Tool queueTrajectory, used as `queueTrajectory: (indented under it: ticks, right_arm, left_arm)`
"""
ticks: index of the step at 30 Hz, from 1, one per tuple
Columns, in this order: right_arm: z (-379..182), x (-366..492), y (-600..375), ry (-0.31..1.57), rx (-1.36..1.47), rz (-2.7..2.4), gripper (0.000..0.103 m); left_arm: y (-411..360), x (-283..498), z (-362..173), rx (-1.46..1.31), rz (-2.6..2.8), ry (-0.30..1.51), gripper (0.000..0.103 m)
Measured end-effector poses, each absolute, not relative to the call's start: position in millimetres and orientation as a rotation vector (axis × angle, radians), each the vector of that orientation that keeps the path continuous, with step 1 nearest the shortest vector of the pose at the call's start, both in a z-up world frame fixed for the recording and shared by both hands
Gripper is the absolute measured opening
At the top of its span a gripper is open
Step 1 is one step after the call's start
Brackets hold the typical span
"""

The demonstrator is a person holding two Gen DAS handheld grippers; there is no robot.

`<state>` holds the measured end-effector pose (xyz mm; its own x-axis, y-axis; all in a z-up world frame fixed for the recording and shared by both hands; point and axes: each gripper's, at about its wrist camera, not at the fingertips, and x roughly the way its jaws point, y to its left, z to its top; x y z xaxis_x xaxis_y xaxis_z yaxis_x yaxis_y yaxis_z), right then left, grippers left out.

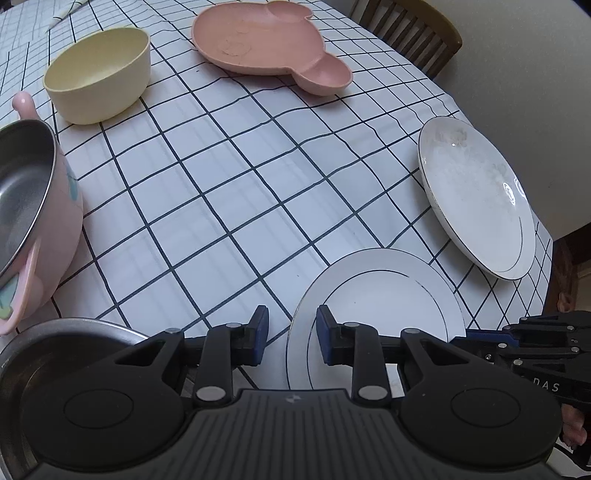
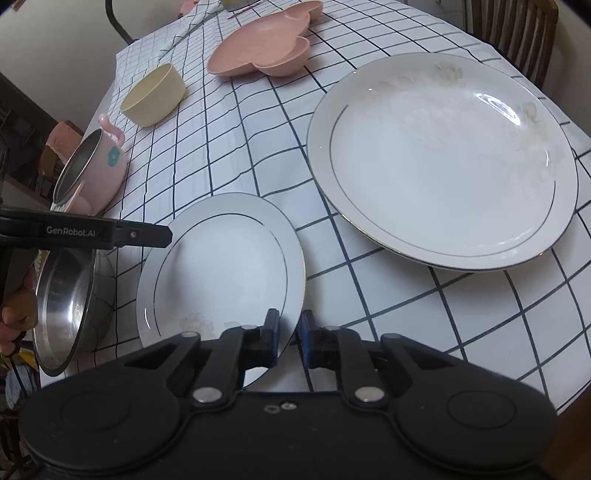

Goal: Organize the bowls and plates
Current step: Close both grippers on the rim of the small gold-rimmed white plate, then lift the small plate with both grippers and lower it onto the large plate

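Observation:
My right gripper point(image 2: 289, 341) is shut on the rim of a small white plate point(image 2: 221, 262), which tilts up off the checked cloth; the plate also shows in the left wrist view point(image 1: 380, 295). My left gripper point(image 1: 291, 334) is open and empty, its jaws straddling the near-left rim of that plate. A large white plate point(image 2: 443, 158) lies to the right, also seen in the left wrist view point(image 1: 476, 195). A pink divided plate point(image 1: 266, 40), a yellow bowl point(image 1: 99, 74), a pink steel-lined bowl point(image 1: 29, 221) and a steel dish point(image 1: 55, 354) sit around them.
The table point(image 1: 221, 192) has a white cloth with a dark grid. A wooden chair point(image 1: 413, 29) stands at the far right corner. The right gripper's body point(image 1: 524, 350) shows at the right of the left wrist view. The table's right edge runs close behind the large plate.

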<state>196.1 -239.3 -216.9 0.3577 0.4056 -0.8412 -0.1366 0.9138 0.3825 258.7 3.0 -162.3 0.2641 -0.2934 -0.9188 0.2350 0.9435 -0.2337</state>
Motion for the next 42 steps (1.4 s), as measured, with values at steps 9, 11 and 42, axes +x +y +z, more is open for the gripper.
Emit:
queueTrajectory:
  ticks: [9,11,42]
  right_arm:
    - [-219,197,-254,1.161,0.332,0.384,0.009]
    - [-219,197,-258,1.160,0.334,0.381,0.009]
    - [-209,201,-277,1.171,0.386,0.390,0.007]
  left_arm:
    - [1,261,-163,-0.094,-0.398,1.278,0.018]
    - [-1,260,-164,-0.089,-0.406,1.283,0.016]
    - [12,251,-173,-0.302,-0.407,1.308,0.009]
